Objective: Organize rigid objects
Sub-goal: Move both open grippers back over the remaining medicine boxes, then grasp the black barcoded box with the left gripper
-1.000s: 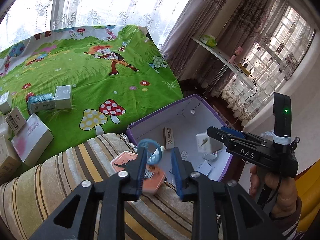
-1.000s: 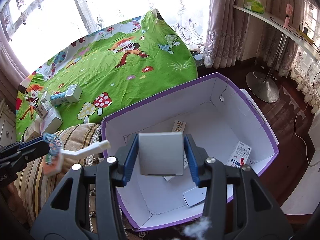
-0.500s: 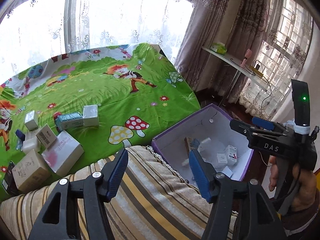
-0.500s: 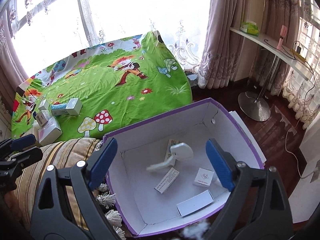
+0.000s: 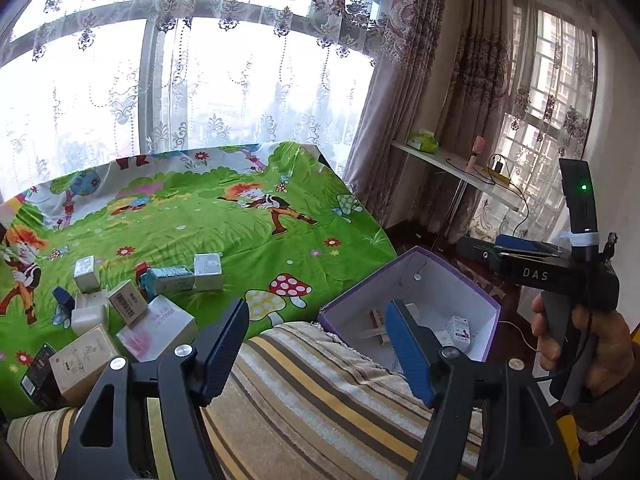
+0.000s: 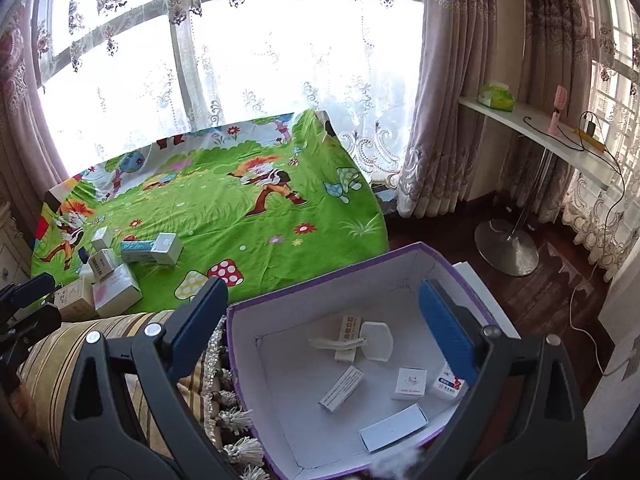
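A purple box [image 6: 320, 280] with a white inside stands on the floor beside the bed. In it lie several small cartons, among them a square white carton [image 6: 412, 384] and a white handled item [image 6: 360, 340]. My right gripper [image 6: 322, 286] hangs above the box, its jaws opening with nothing between them. My left gripper [image 5: 316, 312] is over a striped cushion [image 5: 320, 400], its jaws also opening and empty. More cartons [image 5: 120, 312] and a teal box [image 5: 168, 278] lie on the green cartoon sheet [image 5: 240, 248]. The box [image 5: 400, 264] and the right gripper's body [image 5: 536, 268], held in a hand, show at the right of the left wrist view.
A white shelf [image 6: 532, 120] with a green tissue pack [image 6: 496, 96] and a charger runs along the right wall. Its round metal base [image 6: 506, 246] stands on the dark wood floor, where a white cable [image 6: 588, 332] trails. Lace curtains hang behind the bed.
The left gripper let go of a pink-backed handled item and the right let go of a white carton; both now lie in the box. Both grippers opened and rose.
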`<state>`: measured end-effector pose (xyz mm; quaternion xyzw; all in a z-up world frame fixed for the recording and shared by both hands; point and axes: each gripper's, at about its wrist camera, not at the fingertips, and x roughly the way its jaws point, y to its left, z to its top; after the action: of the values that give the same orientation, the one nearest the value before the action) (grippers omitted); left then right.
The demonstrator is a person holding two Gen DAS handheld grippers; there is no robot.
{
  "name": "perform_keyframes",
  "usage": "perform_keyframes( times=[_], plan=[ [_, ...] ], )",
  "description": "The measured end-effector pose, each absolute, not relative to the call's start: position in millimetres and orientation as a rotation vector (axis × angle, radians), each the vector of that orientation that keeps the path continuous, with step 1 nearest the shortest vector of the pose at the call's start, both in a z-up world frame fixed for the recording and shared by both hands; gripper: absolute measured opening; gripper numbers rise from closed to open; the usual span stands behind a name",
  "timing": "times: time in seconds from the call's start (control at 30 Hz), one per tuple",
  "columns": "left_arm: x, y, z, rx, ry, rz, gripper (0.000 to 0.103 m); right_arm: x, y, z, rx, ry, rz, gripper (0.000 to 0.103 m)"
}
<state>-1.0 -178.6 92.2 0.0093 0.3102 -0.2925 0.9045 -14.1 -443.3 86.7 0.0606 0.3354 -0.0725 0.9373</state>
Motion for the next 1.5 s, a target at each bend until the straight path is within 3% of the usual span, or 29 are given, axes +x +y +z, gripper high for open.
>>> perform_keyframes(
  times=[0.4, 0.77, 1.07, 1.4, 1.5],
  plan=[
    [-2.5, -99.4, 79.1, -0.127, 0.686, -0.495, 0.071, -10.3, -402.3, 79.5, 0.094, 0.718, -0.007, 0.097],
    [17.5, 8.5, 44.3, -0.392, 0.839, -0.240, 0.071, 6.6, -348.4, 61.6, 0.033, 0.791, 0.127, 0.097],
    [28.6, 49.3, 28.7, -0.510, 0.892, -0.105, 0.071, 21.2, -310.4, 50.2, -0.057, 0.847, 0.201, 0.097],
    [69.3, 97.7, 8.4, -0.742, 1.005, 0.134, 0.101, 40.7, -287.3, 48.1, -0.103, 0.861, 0.248, 0.097],
    [89.4, 107.2, 2.2, -0.800, 1.041, 0.213, 0.102, 45.7, -277.7, 48.7, -0.113, 0.856, 0.275, 0.097]
  ],
)
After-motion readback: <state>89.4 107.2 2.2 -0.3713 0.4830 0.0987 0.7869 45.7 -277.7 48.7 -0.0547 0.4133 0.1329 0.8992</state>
